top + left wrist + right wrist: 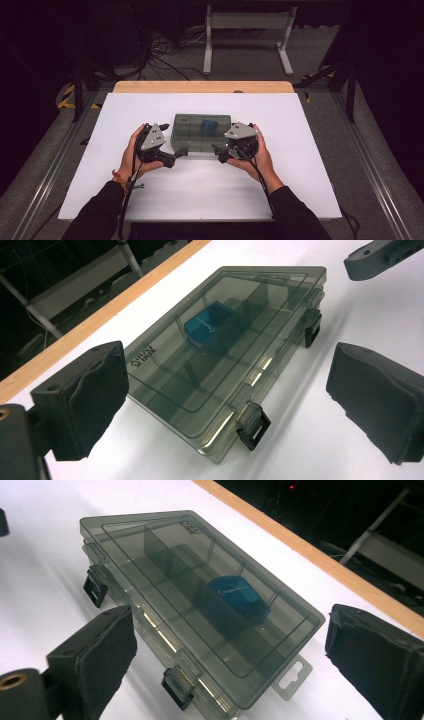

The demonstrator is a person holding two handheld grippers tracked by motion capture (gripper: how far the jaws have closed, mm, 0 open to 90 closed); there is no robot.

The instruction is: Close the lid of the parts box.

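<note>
A smoky clear compartment box [201,132] lies flat at the middle of the white table, lid down. Inside it sits a blue block [208,126] [207,326] [239,597]. Two black latches [253,426] [177,687] hang on the box's near long side. My left gripper [174,142] [232,375] is held open at the box's left near corner, touching nothing. My right gripper [223,145] [230,640] is open at the right near corner, also empty. In the left gripper view, a jaw of the right gripper [380,260] shows beyond the box [165,385].
The white table top [200,185] has bare room in front of and beside the box. A wooden strip [202,86] runs along the far edge. Beyond it, a white metal stand [247,30] and cables lie on the floor. A hang tab [292,677] juts from the box's end.
</note>
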